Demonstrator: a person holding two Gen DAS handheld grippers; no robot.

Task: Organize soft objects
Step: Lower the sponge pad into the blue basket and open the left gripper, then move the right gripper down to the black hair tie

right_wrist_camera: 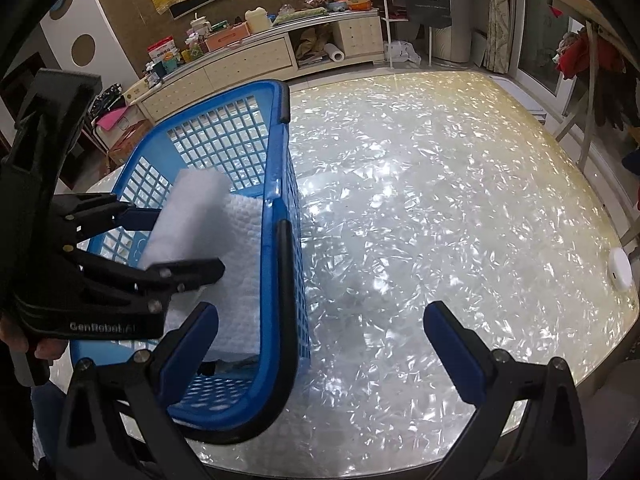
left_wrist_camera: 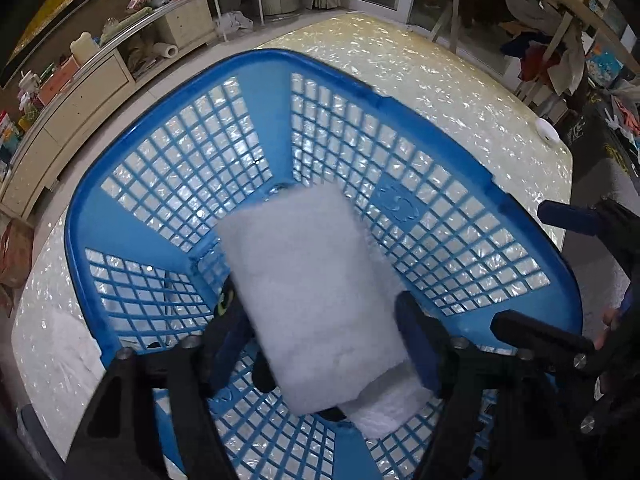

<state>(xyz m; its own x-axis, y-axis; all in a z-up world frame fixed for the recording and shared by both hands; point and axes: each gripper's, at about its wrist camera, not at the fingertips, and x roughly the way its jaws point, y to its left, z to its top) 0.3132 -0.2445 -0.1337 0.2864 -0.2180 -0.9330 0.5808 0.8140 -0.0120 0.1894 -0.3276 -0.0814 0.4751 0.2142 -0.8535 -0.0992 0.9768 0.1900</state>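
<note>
A blue plastic basket (left_wrist_camera: 224, 60) stands on the pearly table; it also shows in the right wrist view (right_wrist_camera: 280, 184). A white foam block (left_wrist_camera: 316, 296) lies inside it, between the spread fingers of my left gripper (left_wrist_camera: 324, 328), which is open above the basket. The block (right_wrist_camera: 192, 216) rests on a white textured cloth (right_wrist_camera: 244, 280) in the basket. A small dark soft toy with a green eye (left_wrist_camera: 224, 304) lies under the block's left side. My right gripper (right_wrist_camera: 320, 320) is open and empty, straddling the basket's right rim.
A small white round object (right_wrist_camera: 618, 270) sits at the table's right edge. A white cloth (left_wrist_camera: 68, 340) lies on the table left of the basket. A low cabinet (right_wrist_camera: 248, 60) with clutter stands beyond the table.
</note>
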